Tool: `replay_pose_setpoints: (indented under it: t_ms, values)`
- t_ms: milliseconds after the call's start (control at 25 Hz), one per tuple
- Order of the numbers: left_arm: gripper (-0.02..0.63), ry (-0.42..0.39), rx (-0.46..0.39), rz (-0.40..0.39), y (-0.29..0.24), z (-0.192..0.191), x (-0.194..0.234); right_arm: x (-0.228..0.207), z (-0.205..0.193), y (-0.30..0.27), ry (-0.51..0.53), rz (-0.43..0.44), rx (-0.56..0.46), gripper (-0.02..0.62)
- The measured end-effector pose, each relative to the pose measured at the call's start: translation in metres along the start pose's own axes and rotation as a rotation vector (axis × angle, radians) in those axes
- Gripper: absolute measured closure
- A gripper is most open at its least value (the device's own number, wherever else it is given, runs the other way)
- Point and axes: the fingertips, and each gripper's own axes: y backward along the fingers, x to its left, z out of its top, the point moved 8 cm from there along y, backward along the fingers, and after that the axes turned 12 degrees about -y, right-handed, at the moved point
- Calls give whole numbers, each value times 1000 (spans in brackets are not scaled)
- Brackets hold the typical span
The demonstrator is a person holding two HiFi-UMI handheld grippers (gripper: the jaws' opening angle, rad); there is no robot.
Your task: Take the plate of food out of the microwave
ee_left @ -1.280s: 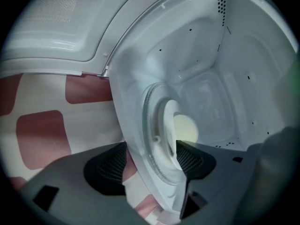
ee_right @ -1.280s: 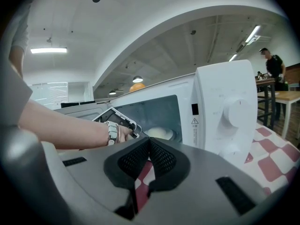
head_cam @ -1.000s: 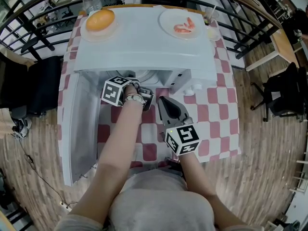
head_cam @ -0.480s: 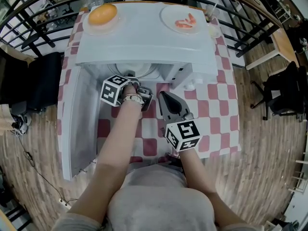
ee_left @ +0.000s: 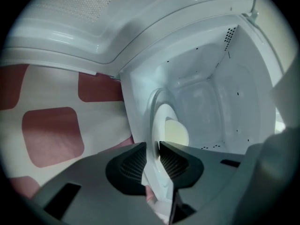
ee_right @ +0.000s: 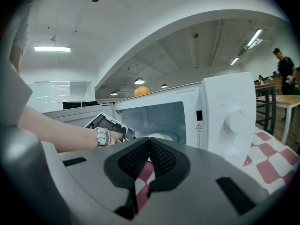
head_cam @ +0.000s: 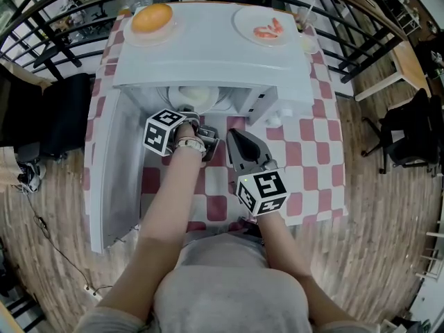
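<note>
Checked red-and-white cloth (head_cam: 305, 158) covers the table under a white microwave (head_cam: 208, 47), whose door (head_cam: 104, 179) stands swung out to the left. The left forearm stretches forward and down, putting the left gripper (ee_left: 152, 161) at the oven mouth. Its jaws have just been closing and pinch the rim of the plate (ee_left: 159, 121), which sits inside the microwave with pale food (ee_left: 177, 132) on it. Further right, the right gripper (ee_right: 150, 146) hangs nearly level before the oven, jaws together and empty.
</note>
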Motion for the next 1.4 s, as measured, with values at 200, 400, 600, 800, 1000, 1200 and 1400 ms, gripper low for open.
replay_pose_setpoints:
  t_ms: [200, 400, 600, 800, 1000, 1200, 1400]
  values:
    - [532, 38, 8, -24, 2, 1, 1, 1, 1, 1, 0, 0, -5, 571]
    - [568, 51, 12, -53, 4, 3, 0, -1, 2, 2, -11, -7, -19, 571]
    - [585, 12, -14, -114, 10, 7, -9, -1, 2, 4, -15, -12, -23, 571]
    - [591, 20, -32, -188, 11, 9, -11, 0, 3, 5, -14, -10, -32, 571]
    - [591, 35, -32, -263, 14, 3, -4, 0, 6, 6, -15, -13, -44, 571]
    - [591, 17, -39, -329, 22, 1, -4, 4, 9, 8, -11, -18, -51, 571]
    - [591, -3, -32, -355, 33, -3, -2, 10, 12, 12, -2, -20, -67, 571]
